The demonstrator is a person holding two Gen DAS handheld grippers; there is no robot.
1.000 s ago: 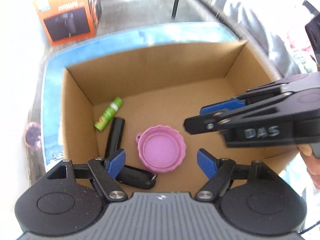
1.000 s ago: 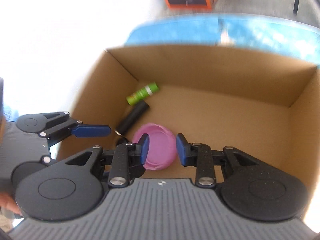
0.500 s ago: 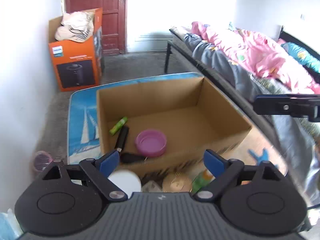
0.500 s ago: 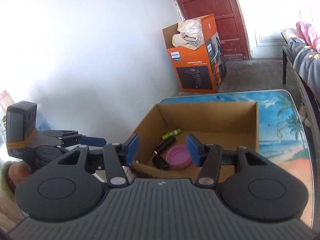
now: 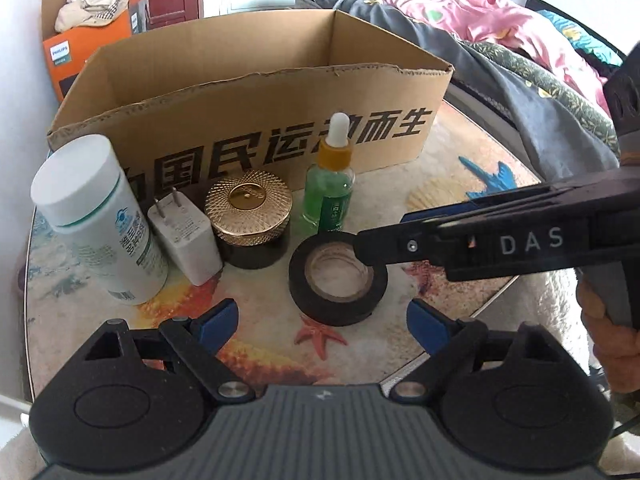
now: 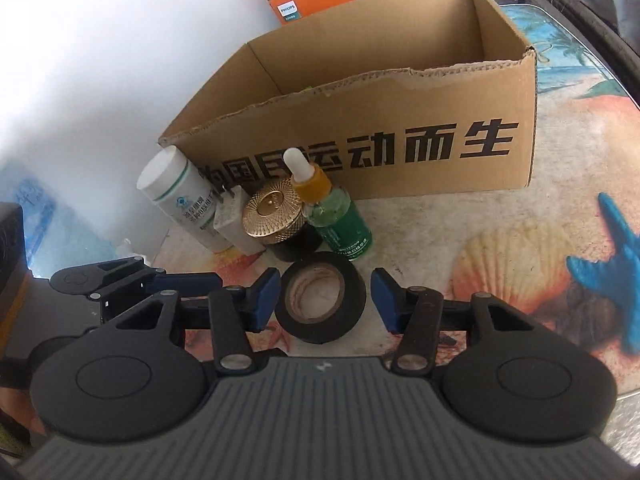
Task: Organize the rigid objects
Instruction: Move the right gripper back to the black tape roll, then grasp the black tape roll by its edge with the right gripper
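Note:
A black tape roll [image 6: 320, 297] lies flat on the table between the open fingers of my right gripper [image 6: 325, 298]; it also shows in the left wrist view [image 5: 338, 280]. My left gripper [image 5: 322, 320] is open and empty, just short of the roll. Behind it stand a green dropper bottle [image 5: 331, 182], a gold-lidded black jar [image 5: 250, 218], a white plug adapter [image 5: 186, 230] and a white bottle [image 5: 100, 220]. The open cardboard box [image 5: 248, 112] stands behind them.
The round table [image 6: 500, 248] has a seashell and starfish print. An orange box [image 5: 68, 56] stands on the floor behind. A bed with pink bedding [image 5: 460, 4] lies to the right. A white wall [image 6: 100, 60] is at the left.
Both grippers have pulled back from above the box and come down low in front of it. The right gripper now straddles the tape roll, and its fingers have opened wider.

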